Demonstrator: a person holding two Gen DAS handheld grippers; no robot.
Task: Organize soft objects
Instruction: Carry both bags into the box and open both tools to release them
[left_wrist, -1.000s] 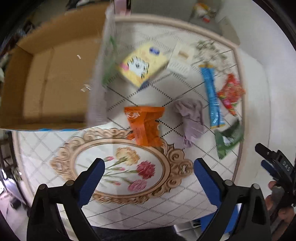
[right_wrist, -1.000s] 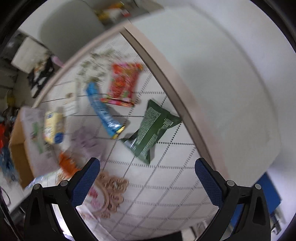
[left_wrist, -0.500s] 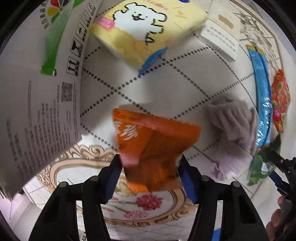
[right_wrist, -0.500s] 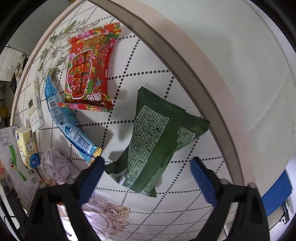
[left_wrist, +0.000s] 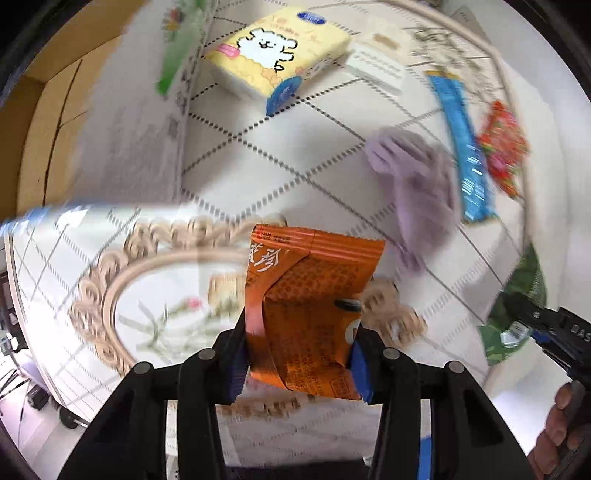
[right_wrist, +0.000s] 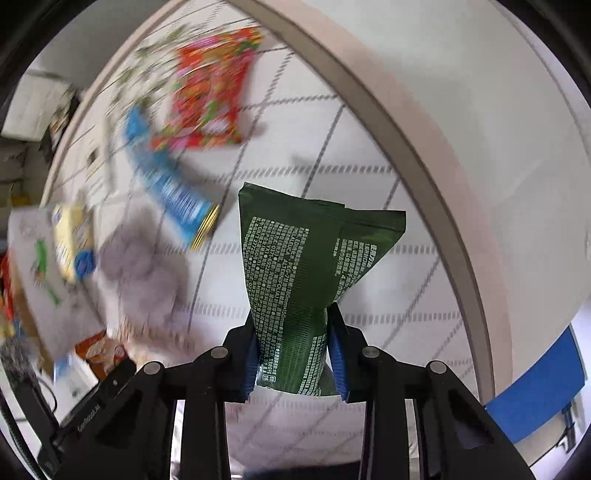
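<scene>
My left gripper (left_wrist: 299, 365) is shut on an orange snack packet (left_wrist: 306, 306) and holds it above the patterned mat (left_wrist: 258, 147). My right gripper (right_wrist: 295, 365) is shut on a dark green packet (right_wrist: 303, 273), lifted off the mat (right_wrist: 369, 295). The right gripper also shows at the right edge of the left wrist view (left_wrist: 554, 332). A purple cloth (left_wrist: 417, 181), a yellow tissue pack (left_wrist: 280, 62), a blue packet (left_wrist: 465, 147) and a red packet (left_wrist: 502, 151) lie on the mat.
An open cardboard box (left_wrist: 55, 122) with a white printed flap (left_wrist: 147, 122) stands at the left. A white carton (left_wrist: 376, 66) lies at the far side. The mat's curved rim (right_wrist: 424, 184) borders white floor at the right.
Both grippers came down, closed on their packets and lifted them: the left took the orange packet, the right the green one. Both views are now moving and blurred.
</scene>
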